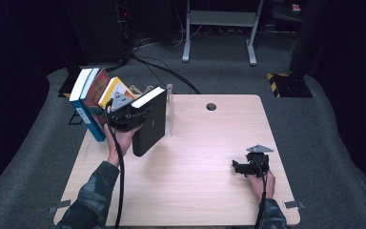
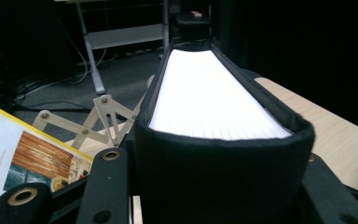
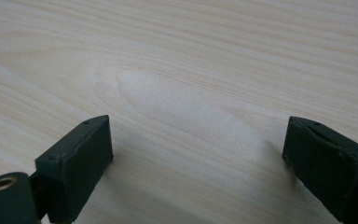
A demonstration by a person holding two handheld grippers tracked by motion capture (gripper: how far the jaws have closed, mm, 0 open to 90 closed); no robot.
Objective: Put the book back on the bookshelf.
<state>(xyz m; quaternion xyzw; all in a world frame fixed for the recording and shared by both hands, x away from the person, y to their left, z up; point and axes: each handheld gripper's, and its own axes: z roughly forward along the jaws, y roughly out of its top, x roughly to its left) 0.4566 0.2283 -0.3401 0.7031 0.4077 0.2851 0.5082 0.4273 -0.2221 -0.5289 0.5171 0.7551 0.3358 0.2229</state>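
Forearms in camouflage sleeves (image 1: 93, 198) come in from the near edge of the table (image 1: 205, 143), each hand carrying a gripper. On the near right, the right gripper (image 1: 238, 168) rests low over bare wood, well apart from everything else; its own view shows the two black jaws spread wide with nothing but wood grain between them, so it is released. Farther back on the left, the left gripper (image 1: 132, 117) is clenched on a thick black book (image 1: 150, 125), gripping it across the spine. In the left gripper view the book (image 2: 214, 107) runs away from the camera, spine nearest, its white page block facing up and the jaws pressing the covers from both sides. From above, the book is tilted, its lower corner close to the table and its upper end leaning toward a thin grey upright panel (image 1: 169, 114) that stands just to its right; whether they touch cannot be told. That panel seems to be one end of a wooden rack (image 2: 98, 119), whose crossed slats show behind the book in the left gripper view. To the left of the gripper, at the table's far left corner, a yellow book (image 1: 116, 90), a red book (image 1: 95, 93) and a blue-and-white book (image 1: 83, 102) lean together, tilted leftward, partly beyond the table edge.
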